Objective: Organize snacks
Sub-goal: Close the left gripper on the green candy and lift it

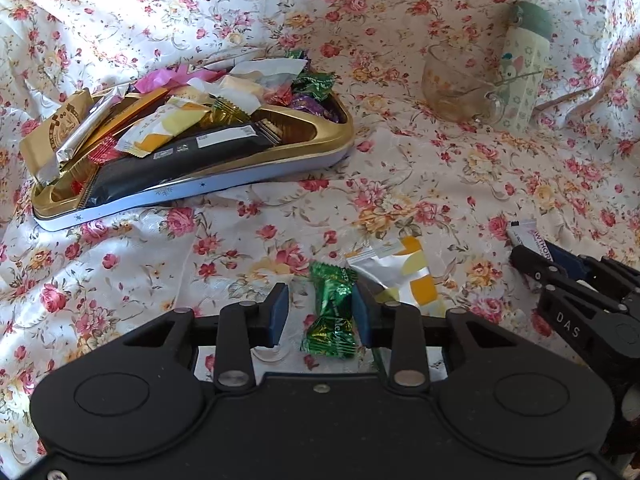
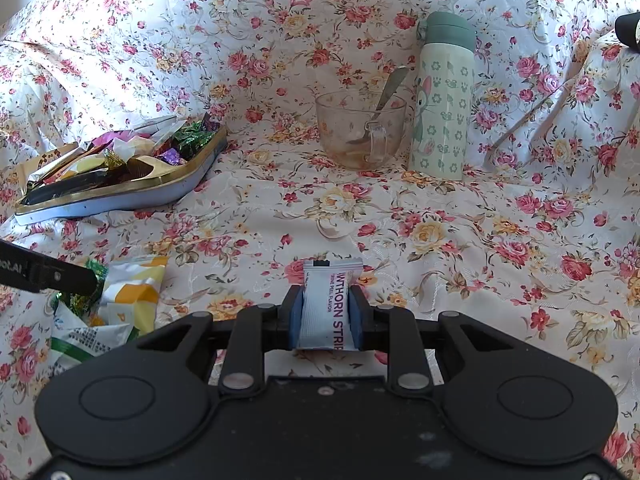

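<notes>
- Right now the left gripper point(image 1: 321, 314) stands over the green candy point(image 1: 331, 316), which lies on the flowered surface point(image 1: 400, 168) between its two blue pads.
- Its jaws are still apart: the right pad sits at the candy's edge, perhaps touching it, while the left pad is clear of the wrapper with cloth showing in the gap. Nothing is clamped yet.
- The candy's long axis runs from twelve to six o'clock in the left wrist view, in line with the fingers, so the jaws would close across its narrow waist.
- Just beside the candy, at about two o'clock from it, lies a white-and-yellow packet point(image 1: 404, 276); it is close enough that a squeeze could, I judge, catch its corner.
- The gold tray point(image 1: 320, 136), already heaped with snacks, lies at about eleven o'clock from the left gripper, well apart from it.
- The right gripper point(image 2: 326, 314) is clamped on a white hawthorn strip packet point(image 2: 326, 304), held upright between the pads with its top sticking out beyond them.
- From the right gripper the tray sits at about ten o'clock, farther off than from the left, so the left hand looks nearer for the next drop.
- A glass cup point(image 2: 360, 132) with a spoon and a green-capped bottle point(image 2: 442, 100) stand at about one o'clock, away from the likely path.
</notes>
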A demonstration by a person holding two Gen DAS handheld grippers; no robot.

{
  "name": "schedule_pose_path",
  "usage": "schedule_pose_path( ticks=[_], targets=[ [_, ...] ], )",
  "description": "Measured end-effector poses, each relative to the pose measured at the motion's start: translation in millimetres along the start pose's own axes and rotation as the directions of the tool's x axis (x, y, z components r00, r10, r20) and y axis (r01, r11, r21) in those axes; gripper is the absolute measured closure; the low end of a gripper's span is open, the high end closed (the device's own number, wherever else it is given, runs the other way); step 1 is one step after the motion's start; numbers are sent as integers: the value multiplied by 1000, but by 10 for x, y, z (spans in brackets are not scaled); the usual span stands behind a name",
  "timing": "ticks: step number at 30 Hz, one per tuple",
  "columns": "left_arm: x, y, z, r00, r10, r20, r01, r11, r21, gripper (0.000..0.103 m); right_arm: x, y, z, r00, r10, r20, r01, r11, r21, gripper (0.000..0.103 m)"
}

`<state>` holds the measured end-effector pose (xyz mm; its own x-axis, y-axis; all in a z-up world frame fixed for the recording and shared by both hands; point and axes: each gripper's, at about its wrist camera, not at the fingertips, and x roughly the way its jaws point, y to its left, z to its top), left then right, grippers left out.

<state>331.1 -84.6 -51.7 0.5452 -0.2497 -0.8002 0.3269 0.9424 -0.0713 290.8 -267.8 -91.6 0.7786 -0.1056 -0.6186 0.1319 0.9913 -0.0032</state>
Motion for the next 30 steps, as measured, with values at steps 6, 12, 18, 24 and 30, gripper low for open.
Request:
schedule_pose_path(
  ticks=[6, 12, 18, 24, 30],
  targets=[
    [80, -92, -66, 999, 40, -5, -40, 999, 25, 60, 4, 12, 0, 1000, -6, -1, 6, 1000, -8, 78],
    [75, -102, -91, 999, 48, 8, -49, 998, 30, 62, 5, 23, 2, 1000, -12, -2, 11, 1000, -17, 78],
    [53, -39, -76, 998, 59, 9, -59, 998, -22, 80, 3, 37, 6, 1000, -18, -3, 18, 999, -27, 78],
    [-162, 22, -86, 997, 75, 36, -73, 996, -43, 80, 3, 85, 10, 999, -38, -3, 38, 998, -59, 77],
    [-554, 116, -162, 992, 102, 77, -100, 995, -31, 80, -2, 164, 46, 998, -62, -17, 59, 987, -149, 78]
  ],
)
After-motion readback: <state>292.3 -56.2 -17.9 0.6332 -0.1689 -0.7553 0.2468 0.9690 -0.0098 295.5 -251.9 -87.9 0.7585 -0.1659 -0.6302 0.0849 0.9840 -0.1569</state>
